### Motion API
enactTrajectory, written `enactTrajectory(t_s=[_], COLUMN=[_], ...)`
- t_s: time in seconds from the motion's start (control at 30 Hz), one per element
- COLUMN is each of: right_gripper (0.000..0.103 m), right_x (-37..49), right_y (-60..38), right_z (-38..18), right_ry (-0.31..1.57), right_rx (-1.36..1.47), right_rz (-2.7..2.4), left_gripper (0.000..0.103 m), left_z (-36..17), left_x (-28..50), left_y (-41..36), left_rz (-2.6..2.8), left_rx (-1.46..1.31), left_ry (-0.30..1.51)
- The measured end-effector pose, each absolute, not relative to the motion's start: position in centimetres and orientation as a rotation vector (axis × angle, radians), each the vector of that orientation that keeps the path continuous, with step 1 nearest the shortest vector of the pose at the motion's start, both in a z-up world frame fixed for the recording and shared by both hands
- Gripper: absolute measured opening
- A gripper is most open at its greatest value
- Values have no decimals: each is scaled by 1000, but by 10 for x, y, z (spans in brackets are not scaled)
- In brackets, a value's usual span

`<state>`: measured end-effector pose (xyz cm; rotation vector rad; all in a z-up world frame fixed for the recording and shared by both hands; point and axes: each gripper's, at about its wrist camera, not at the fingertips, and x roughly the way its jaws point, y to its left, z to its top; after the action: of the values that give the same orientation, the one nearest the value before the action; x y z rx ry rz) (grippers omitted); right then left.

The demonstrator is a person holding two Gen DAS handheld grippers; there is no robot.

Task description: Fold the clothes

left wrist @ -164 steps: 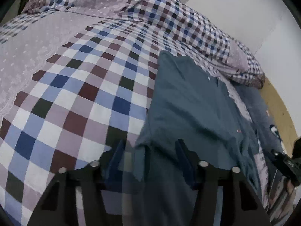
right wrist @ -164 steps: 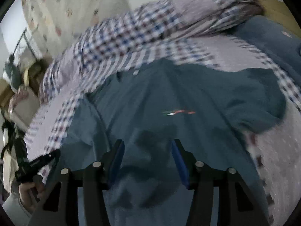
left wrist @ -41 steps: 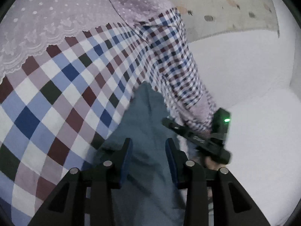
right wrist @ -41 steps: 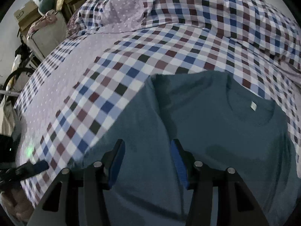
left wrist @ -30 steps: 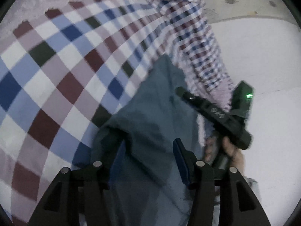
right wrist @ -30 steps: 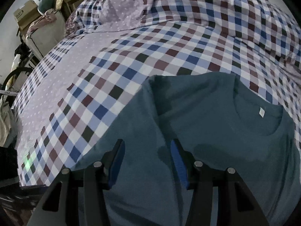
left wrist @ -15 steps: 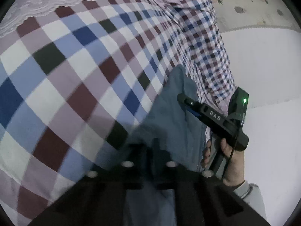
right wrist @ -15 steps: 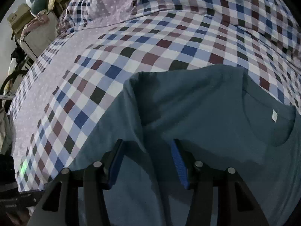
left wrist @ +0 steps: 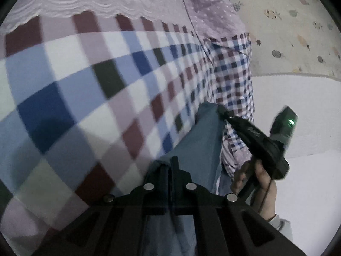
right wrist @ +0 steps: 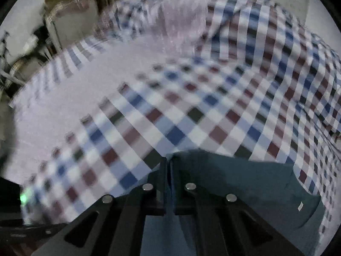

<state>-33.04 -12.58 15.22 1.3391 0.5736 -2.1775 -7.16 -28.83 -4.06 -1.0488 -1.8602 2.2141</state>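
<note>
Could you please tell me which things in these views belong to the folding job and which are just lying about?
Belongs to the job:
- dark teal cotton T-shirt
- left gripper, shut on its edge
- right gripper, shut on its edge
- checked bedspread it lies on

Just lying about:
- cardboard boxes beside the bed
- fruit-print mat on the floor

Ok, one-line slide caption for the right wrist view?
Right gripper shut on the edge of a teal cotton T-shirt, lying on a blue, maroon and white checked bedspread.
</note>
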Motion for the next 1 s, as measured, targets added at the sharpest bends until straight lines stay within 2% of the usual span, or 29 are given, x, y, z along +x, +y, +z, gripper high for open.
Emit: enactTrajectory(t_s=[0.07,0.13,0.2,0.3,0.4,0.47,0.53,0.57,0.83,1.0], right_gripper=[5,12,40,61,66,69,71,71,71,70], right_x=[-333,-332,-327,-307,-274,-255,-235,-222,-114,-48], right_y=[-131,-126,-115,-83,-23,27,70,96,258,252], right_z=[135,142,162,204,242,259,267,267,215,192], right_ry=[657,616,538,370,246,226,200,181,19,94], right_rx=[1403,1382,1314,1200,1139,1146,1186,1224,1554,1443], right_rz=[-2183,-2230,-2309,-2366,-2393,-2427,-2464,-2473,-2433,-2407], left_gripper=[0,1,1,4,6,15,67,71,74,74], left_z=[-36,-32,-30,-24,-10,0,9,13,48,63], left_x=[-67,-62,-68,-72,-63,-58,-53,-50,-30,-20], left_y=[-286,-285,-282,-280,-287,-291,-295,-297,-295,-241], left_rz=[2244,2262,2278,2314,2375,2415,2455,2475,2563,2519], left_rx=[-1050,-1044,-1067,-1073,-1035,-1009,-983,-969,-905,-983], left_ry=[-1834,-1818,-1786,-1742,-1717,-1699,-1681,-1671,-1568,-1444])
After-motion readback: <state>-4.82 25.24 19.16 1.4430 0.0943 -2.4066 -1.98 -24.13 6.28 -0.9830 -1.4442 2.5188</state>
